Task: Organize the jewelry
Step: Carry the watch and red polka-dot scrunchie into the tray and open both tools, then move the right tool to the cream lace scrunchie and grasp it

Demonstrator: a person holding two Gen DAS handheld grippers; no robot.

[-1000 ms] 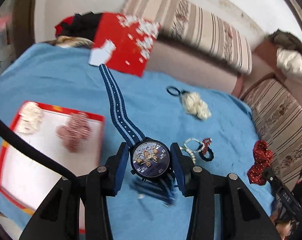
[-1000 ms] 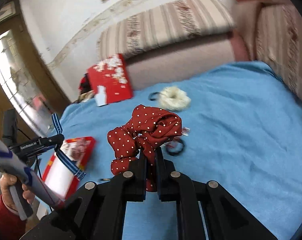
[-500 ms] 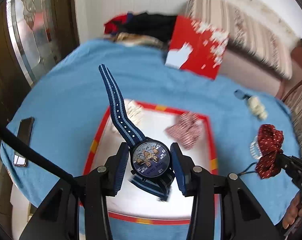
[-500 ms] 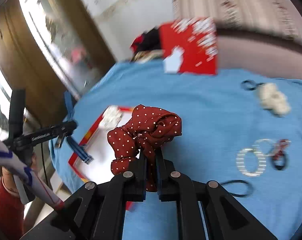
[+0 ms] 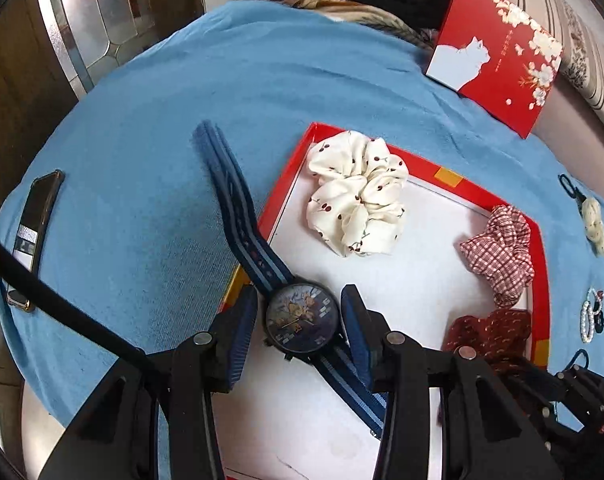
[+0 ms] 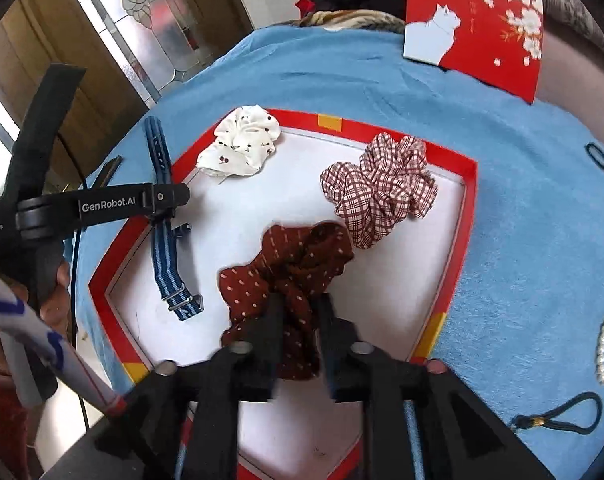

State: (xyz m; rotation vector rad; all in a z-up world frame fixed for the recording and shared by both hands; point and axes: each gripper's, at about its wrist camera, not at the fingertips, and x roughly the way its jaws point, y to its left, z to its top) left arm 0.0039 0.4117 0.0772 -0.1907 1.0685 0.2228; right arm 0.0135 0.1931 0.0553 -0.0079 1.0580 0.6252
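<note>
Left gripper (image 5: 302, 320) clamped on watch (image 5: 302, 318) over tray (image 5: 539, 240), strap hanging across the 9 o'clock rim. Right gripper (image 6: 298, 316) jaws opening, red dotted scrunchie (image 6: 290, 268) between them, on tray floor. White scrunchie (image 5: 357, 194) at 12, checked scrunchie (image 6: 377, 188) at 2. Phone (image 5: 34, 232) at far 9. Left gripper reads "GenRobot.AI".

2 close downward views, shared tray (image 5: 539, 248)

Three scrunchies (image 6: 379, 190) – one watch (image 5: 302, 318) – in one tray (image 6: 467, 216).
</note>
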